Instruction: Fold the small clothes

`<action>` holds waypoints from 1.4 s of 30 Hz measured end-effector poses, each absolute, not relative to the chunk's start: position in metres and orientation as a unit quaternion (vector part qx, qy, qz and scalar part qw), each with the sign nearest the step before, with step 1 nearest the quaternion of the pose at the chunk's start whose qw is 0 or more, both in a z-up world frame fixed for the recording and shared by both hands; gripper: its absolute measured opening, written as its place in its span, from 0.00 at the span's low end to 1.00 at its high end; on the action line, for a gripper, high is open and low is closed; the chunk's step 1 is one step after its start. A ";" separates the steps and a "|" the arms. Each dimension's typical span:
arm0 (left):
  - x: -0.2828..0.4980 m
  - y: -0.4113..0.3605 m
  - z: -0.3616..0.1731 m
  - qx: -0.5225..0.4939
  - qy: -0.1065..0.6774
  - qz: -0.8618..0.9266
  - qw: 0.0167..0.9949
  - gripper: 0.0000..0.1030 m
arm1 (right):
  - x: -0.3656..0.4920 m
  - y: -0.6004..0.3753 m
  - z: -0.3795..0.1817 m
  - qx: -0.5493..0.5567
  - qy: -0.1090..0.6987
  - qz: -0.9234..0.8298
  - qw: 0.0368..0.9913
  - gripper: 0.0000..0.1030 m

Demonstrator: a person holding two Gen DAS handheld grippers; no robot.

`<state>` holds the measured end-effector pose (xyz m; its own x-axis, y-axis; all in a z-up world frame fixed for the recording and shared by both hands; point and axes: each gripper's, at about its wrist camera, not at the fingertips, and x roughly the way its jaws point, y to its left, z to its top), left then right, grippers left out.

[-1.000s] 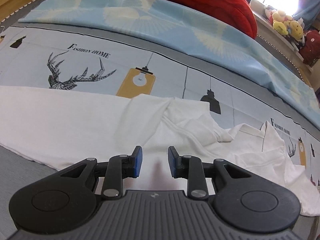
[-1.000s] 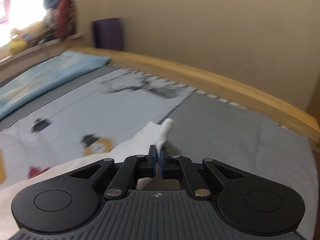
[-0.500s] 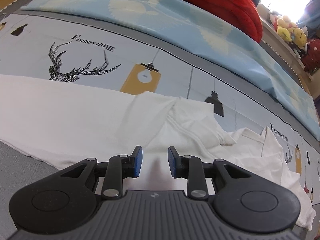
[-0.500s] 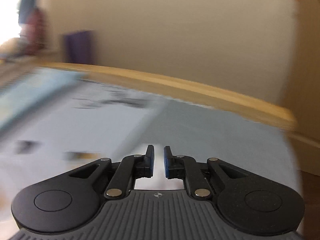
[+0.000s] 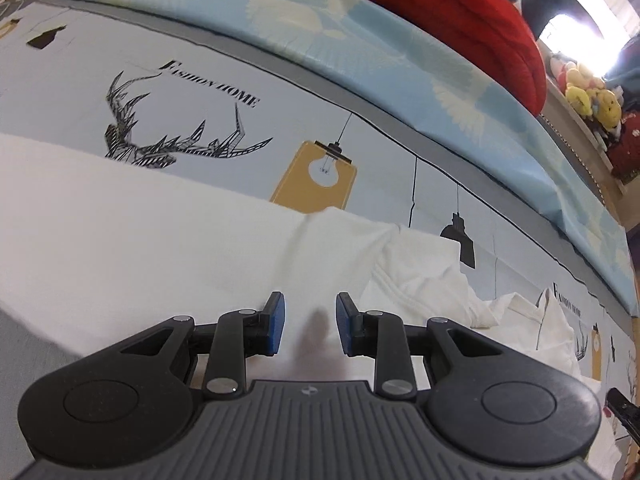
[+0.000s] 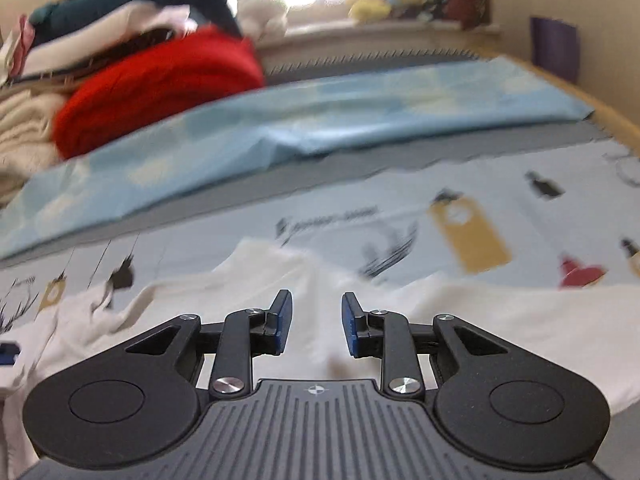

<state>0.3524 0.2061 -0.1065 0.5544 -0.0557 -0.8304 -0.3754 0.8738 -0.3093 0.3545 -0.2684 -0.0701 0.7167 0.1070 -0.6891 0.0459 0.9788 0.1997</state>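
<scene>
A white garment [image 5: 152, 232] lies spread on the printed bed sheet [image 5: 192, 60], smooth at the left and bunched into folds at the right [image 5: 424, 272]. My left gripper [image 5: 309, 322] is open and empty, low over the garment's near part. In the right wrist view the same white garment [image 6: 500, 312] lies across the sheet with a raised fold in the middle [image 6: 280, 264]. My right gripper [image 6: 316, 322] is open and empty just above it. The right wrist view is blurred by motion.
A light blue quilt [image 5: 360, 48] runs along the far side of the bed, with a red blanket [image 5: 460, 12] and stacked clothes [image 6: 100, 28] behind it. Plush toys [image 5: 592, 92] sit on the window sill. A wooden bed frame [image 6: 616, 116] borders the right.
My right gripper let go of the white sleeve, opened, and swung round from facing the wall to facing the garment and window. My left gripper stayed open and moved slightly forward and lower.
</scene>
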 end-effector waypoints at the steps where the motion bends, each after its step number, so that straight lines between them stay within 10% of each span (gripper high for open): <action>1: 0.355 0.205 -0.107 -0.226 0.461 0.090 0.853 0.30 | 0.356 -0.258 -0.074 0.103 0.387 0.019 0.916 0.28; 20: 0.390 0.164 -0.127 -0.129 0.443 0.048 0.886 0.31 | 0.381 -0.212 -0.123 0.052 0.495 -0.005 0.867 0.44; 26: 0.394 0.160 -0.139 -0.074 0.446 0.060 0.890 0.02 | 0.383 -0.216 -0.122 0.061 0.498 0.001 0.865 0.44; 42: 0.392 0.173 -0.143 -0.166 0.463 0.072 0.868 0.02 | 0.380 -0.259 -0.117 0.127 0.499 -0.086 0.853 0.43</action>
